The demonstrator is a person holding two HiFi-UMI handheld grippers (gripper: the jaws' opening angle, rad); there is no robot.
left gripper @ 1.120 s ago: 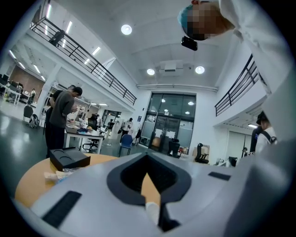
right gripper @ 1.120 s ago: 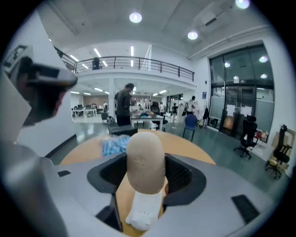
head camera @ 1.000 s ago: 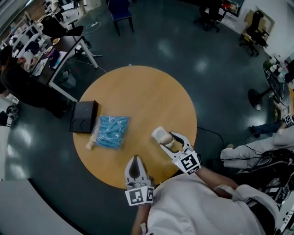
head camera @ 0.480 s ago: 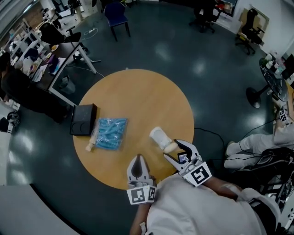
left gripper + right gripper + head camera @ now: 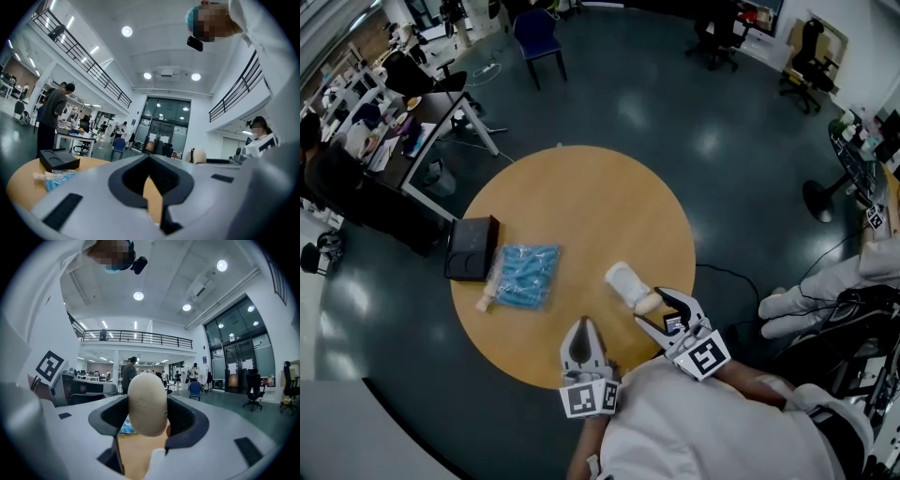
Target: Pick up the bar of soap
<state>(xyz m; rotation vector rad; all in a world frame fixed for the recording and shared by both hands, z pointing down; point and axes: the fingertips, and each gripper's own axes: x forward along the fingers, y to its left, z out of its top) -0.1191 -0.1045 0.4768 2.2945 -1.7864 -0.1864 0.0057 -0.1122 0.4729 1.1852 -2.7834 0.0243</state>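
Note:
The bar of soap (image 5: 625,280), a pale cream oval, lies on the round wooden table (image 5: 581,187) right of centre. My right gripper (image 5: 649,306) stands open at the soap's near end, which reaches in between its fingertips. In the right gripper view the soap (image 5: 147,399) fills the middle of the gap of the right gripper (image 5: 149,405), with dark space on both sides. My left gripper (image 5: 578,326) is shut and holds nothing; it hovers over the table's near edge, left of the soap. The left gripper (image 5: 150,158) looks across the table.
A blue packet (image 5: 525,274) and a black box (image 5: 472,248) lie on the table's left side; the left gripper view also shows the black box (image 5: 58,159) and the packet (image 5: 58,177). A seated person's legs (image 5: 806,305) are off the right edge. A blue chair (image 5: 534,33) stands beyond the table.
My right gripper has drawn back toward the table's near edge, so less of the soap sits between its jaws. The soap has stayed on the table. The left gripper has not moved.

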